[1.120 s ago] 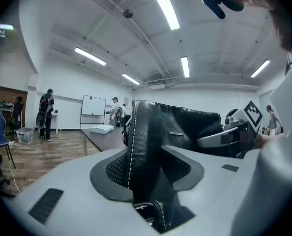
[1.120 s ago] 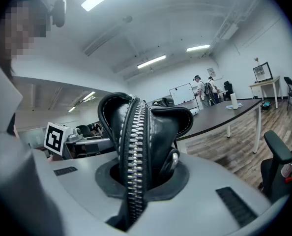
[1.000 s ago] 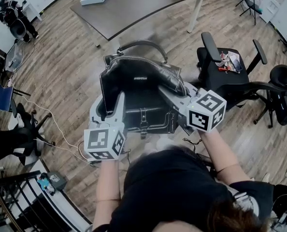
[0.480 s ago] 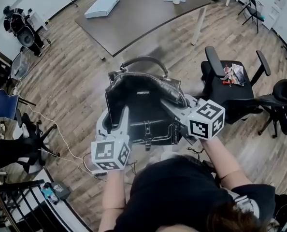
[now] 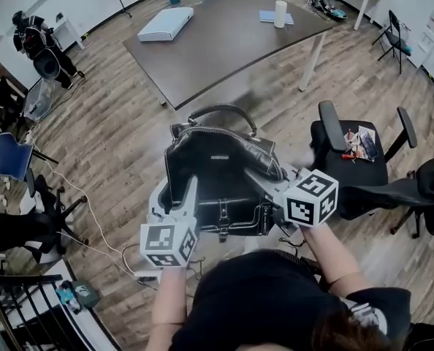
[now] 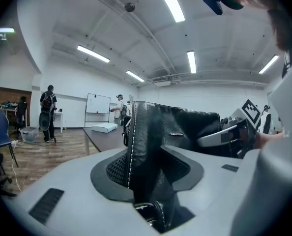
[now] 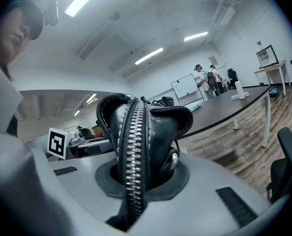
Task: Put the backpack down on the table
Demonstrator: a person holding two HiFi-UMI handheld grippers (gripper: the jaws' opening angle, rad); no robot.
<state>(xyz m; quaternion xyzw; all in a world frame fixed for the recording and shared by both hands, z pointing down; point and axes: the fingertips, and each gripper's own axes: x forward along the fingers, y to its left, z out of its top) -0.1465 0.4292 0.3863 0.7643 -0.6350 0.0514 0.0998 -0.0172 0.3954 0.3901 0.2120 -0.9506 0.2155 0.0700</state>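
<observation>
The small metal tag on the black backpack (image 5: 218, 168) cannot be read. The backpack is held above the floor, short of the table (image 5: 224, 46), its stitched side clamped in the left gripper (image 5: 175, 193) and its zipped edge pinched in the right gripper (image 5: 265, 183). Both forearms are stretched forward. A chair (image 5: 354, 163) stands at the right.
</observation>
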